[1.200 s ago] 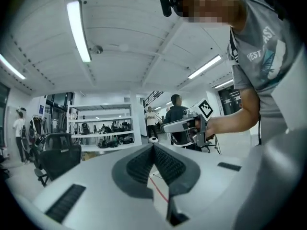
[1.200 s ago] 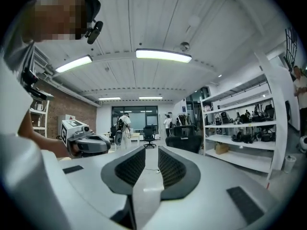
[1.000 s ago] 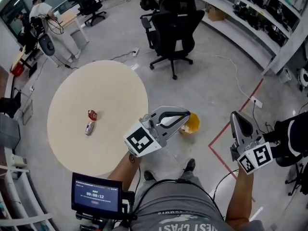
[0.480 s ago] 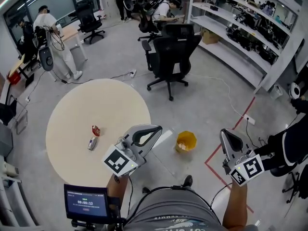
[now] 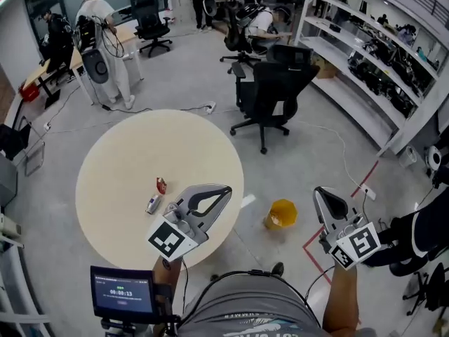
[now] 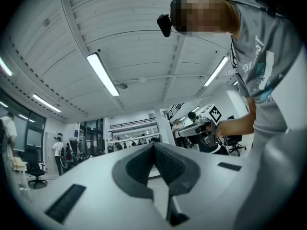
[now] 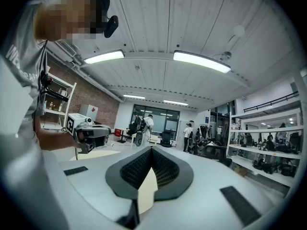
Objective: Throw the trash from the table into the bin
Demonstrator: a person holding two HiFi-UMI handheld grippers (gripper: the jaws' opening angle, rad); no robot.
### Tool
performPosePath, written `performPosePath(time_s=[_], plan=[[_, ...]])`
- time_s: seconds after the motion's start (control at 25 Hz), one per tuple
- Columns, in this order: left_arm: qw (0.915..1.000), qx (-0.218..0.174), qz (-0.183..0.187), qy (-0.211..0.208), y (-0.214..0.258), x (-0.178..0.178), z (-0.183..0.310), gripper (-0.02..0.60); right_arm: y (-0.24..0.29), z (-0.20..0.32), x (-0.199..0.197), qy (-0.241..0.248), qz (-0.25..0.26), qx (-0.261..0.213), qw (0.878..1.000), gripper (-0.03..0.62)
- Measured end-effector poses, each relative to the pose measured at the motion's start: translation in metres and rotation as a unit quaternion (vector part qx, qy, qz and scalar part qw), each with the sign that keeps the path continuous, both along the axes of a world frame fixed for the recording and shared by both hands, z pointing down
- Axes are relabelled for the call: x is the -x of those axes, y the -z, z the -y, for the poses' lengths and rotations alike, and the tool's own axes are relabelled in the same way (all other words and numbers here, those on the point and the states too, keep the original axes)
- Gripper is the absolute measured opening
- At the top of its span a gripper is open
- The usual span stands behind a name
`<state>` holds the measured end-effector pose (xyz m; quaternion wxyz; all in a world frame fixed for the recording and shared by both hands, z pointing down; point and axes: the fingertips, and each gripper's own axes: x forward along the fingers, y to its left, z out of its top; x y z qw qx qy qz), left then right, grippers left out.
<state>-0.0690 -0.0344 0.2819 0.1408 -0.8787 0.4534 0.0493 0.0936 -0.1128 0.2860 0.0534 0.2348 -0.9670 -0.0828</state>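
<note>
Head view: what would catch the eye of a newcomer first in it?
A big round table fills the left middle, with only a red scrap and a silver scrap near its close edge. A yellow bin stands on the floor to its right. The left gripper and right gripper are low in front, jaws shut and empty.

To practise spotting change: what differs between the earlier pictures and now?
The left tongs swung from beside the bin to over the table edge; the right tongs followed over the floor. Both stayed shut and empty; the red scrap and silver scrap still lie on the table.
</note>
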Motion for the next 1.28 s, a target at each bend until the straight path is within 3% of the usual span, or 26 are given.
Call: performPosePath(time_s=[0.32, 0.52, 0.68, 0.88, 1.08, 1.28], plan=[[0.993, 0.007, -0.046, 0.108, 0.01, 0.13, -0.074, 0.041, 0.02, -0.044, 0.149, 0.114, -0.038, -0.006, 0.993, 0.011], [0.9761, 0.014, -0.066, 0.206, -0.022, 0.189, -0.097, 0.041, -0.013, -0.039, 0.227, 0.208, -0.065, -0.001, 0.976, 0.011], [0.9566, 0.034, -0.072, 0.28, -0.039, 0.233, -0.123, 0.041, -0.042, -0.049, 0.305, 0.294, -0.084, 0.013, 0.952, 0.011], [0.9268, 0.05, -0.082, 0.363, -0.055, 0.277, -0.138, 0.041, -0.096, -0.067, 0.398, 0.41, -0.127, 0.036, 0.903, 0.012], [0.8934, 0.076, -0.099, 0.432, -0.083, 0.311, -0.146, 0.041, -0.162, -0.101, 0.476, 0.51, -0.19, 0.045, 0.838, 0.014], [0.8599, 0.099, -0.138, 0.481, -0.122, 0.339, -0.15, 0.041, -0.249, -0.135, 0.53, 0.579, -0.281, 0.025, 0.765, 0.169]])
